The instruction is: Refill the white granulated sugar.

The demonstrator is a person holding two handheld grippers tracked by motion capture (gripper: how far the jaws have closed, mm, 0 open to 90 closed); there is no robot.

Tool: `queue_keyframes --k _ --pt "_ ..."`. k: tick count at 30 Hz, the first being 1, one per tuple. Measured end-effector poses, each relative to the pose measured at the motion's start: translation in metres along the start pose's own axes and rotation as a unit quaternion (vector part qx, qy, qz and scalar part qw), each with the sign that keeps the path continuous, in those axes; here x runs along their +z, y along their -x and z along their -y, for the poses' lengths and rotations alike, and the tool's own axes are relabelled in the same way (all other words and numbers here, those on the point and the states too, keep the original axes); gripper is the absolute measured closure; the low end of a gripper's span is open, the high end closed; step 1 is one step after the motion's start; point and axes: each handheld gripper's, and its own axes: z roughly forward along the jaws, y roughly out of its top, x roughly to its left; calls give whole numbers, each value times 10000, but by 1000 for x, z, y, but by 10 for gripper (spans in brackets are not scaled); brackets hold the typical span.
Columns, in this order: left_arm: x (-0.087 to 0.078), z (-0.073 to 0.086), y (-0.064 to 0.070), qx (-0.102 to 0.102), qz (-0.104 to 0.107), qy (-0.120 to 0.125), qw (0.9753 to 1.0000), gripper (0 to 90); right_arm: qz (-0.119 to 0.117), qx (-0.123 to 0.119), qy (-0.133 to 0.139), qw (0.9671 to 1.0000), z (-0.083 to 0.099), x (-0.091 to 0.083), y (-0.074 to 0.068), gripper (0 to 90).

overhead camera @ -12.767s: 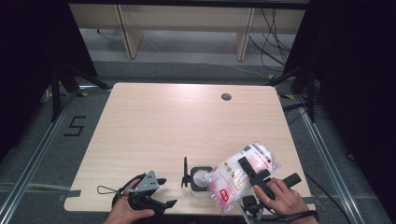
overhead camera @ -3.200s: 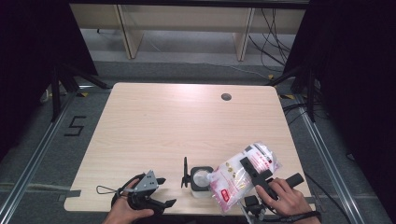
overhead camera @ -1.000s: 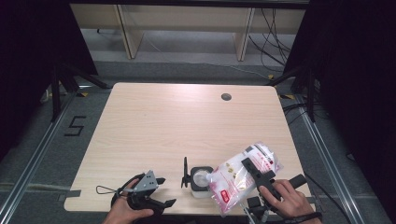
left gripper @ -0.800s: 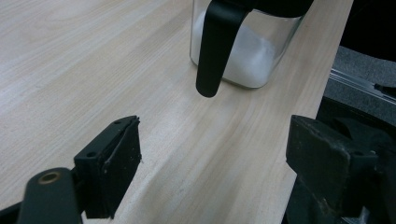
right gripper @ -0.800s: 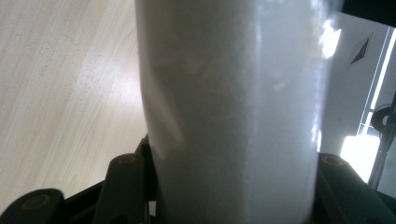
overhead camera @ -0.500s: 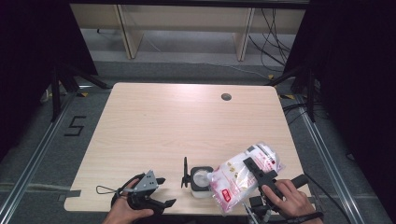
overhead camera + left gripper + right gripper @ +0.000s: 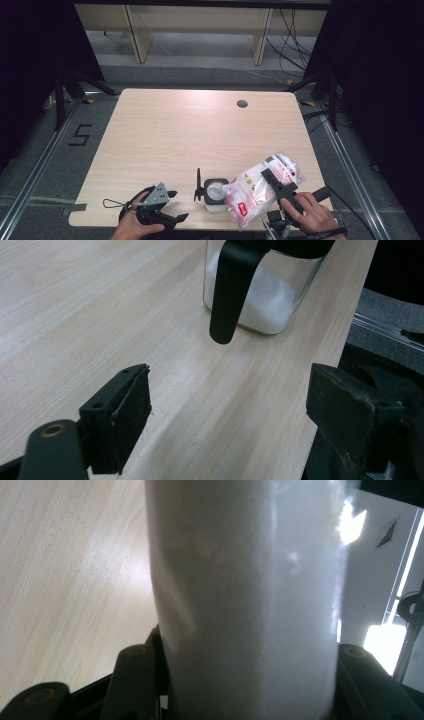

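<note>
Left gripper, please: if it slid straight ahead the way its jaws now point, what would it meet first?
Probably the black handle hanging down the near side of the glass jar of white powder. The left gripper is open, with bare table between; depth is hard to judge.

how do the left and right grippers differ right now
The left gripper is open with nothing between its jaws, while the right gripper is shut on the bag of white powder. The left rests low at the table's near edge; the right holds its bag tilted over the clear jar. Both are hand-held.
</note>
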Motion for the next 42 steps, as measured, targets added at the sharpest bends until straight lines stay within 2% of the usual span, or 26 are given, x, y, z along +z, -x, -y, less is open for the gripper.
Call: queue_keyframes --k 2,4,11,12,15,17,18,20,21,23,26,27,30,32,34,35,37,39,41,42 --pt "-1 0 -1 68 -14 -56 10000 175 -21 -4 -9 10000 -1 0 -1 515" --pt "0 0 0 -3 2 5 10000 175 -14 -48 5 10000 -1 1 -1 515" --pt "-1 0 0 37 -12 -30 10000 175 -110 -68 -91 9999 -3 0 -1 515" --pt "0 0 1 -35 9 40 10000 175 -98 -66 -72 9999 -2 0 -1 515" --pt "0 0 0 1 1 0 10000 175 -86 -49 -76 9999 -2 1 -2 515" --pt "-1 0 -1 100 -19 -85 9999 175 -100 -51 -68 9999 -2 1 -2 515" --pt "0 0 -1 41 -11 -34 10000 175 -143 -55 -119 9998 -3 0 -1 515" --pt "0 0 0 3 0 -2 10000 175 -68 -73 -27 9999 -2 1 -1 516" --pt "0 0 0 3 3 1 10000 175 -141 -37 -120 9998 -3 0 -1 516" --pt "0 0 0 -5 2 7 10000 175 -98 -19 -38 9999 -2 0 -1 516" --pt "-1 0 -1 94 -20 -80 9999 175 -67 53 -27 10000 -2 0 -1 516" --pt "0 0 0 -7 3 10 10000 175 -52 25 9 10000 -2 0 -1 516" --pt "0 0 1 -38 3 42 10000 175 -75 31 44 10000 -1 1 1 516" --pt "0 0 0 4 2 1 10000 175 -34 -43 91 9999 0 1 1 516" --pt "0 0 0 6 -2 -2 10000 175 -50 21 68 10000 0 1 0 516" --pt "0 0 0 40 -11 -32 10000 175 -29 -58 92 9999 0 1 1 516" --pt "0 0 0 -4 2 6 10000 175 -111 6 19 9999 -1 0 1 516" --pt "0 0 0 5 -14 7 10000 175 -53 13 42 10000 -1 1 0 516" --pt "0 0 1 -39 4 38 10000 175 -147 60 -40 9999 -2 0 0 516" --pt "0 0 0 6 1 -1 10000 175 -153 54 -45 9999 -2 0 -1 516"
